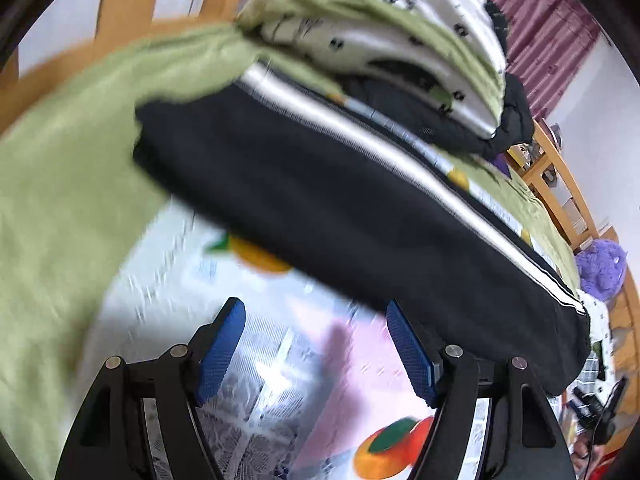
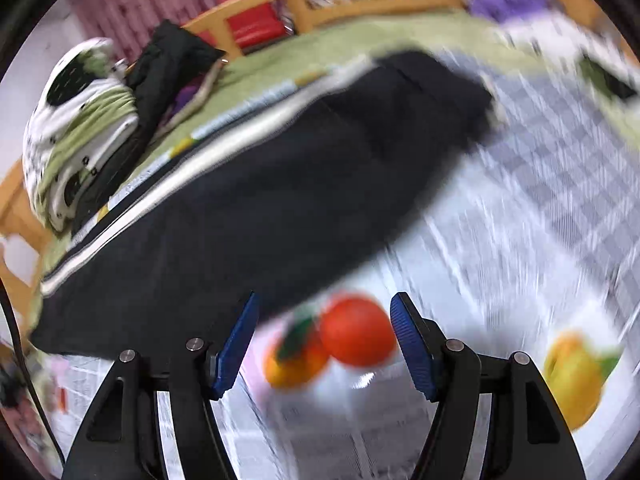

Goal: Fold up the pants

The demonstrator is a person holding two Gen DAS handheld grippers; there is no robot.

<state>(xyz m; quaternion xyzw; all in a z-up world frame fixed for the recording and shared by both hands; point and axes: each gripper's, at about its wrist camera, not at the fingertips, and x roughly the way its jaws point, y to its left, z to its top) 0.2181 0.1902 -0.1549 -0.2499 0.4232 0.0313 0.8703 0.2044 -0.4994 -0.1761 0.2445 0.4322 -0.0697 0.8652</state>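
Note:
Black pants (image 1: pixel 320 200) with white side stripes lie folded lengthwise across a bed, on a white sheet printed with fruit (image 1: pixel 280 380). In the left wrist view my left gripper (image 1: pixel 316 320) stands open just in front of the pants' near edge, with only the sheet between its blue pads. The right wrist view shows the same pants (image 2: pixel 260 208) stretching from lower left to upper right. My right gripper (image 2: pixel 324 312) is open at their near edge, nothing between its pads; its left pad (image 2: pixel 236 348) is beside the fabric's edge. Both views are motion-blurred.
A green blanket (image 1: pixel 60 200) covers the bed's left side. A pile of white-and-green bedding (image 1: pixel 380 40) and a dark garment (image 2: pixel 168 64) sit at the far side. A wooden bed frame (image 2: pixel 320 0), a purple plush toy (image 1: pixel 600 272) and a red cushion (image 2: pixel 252 28) border the bed.

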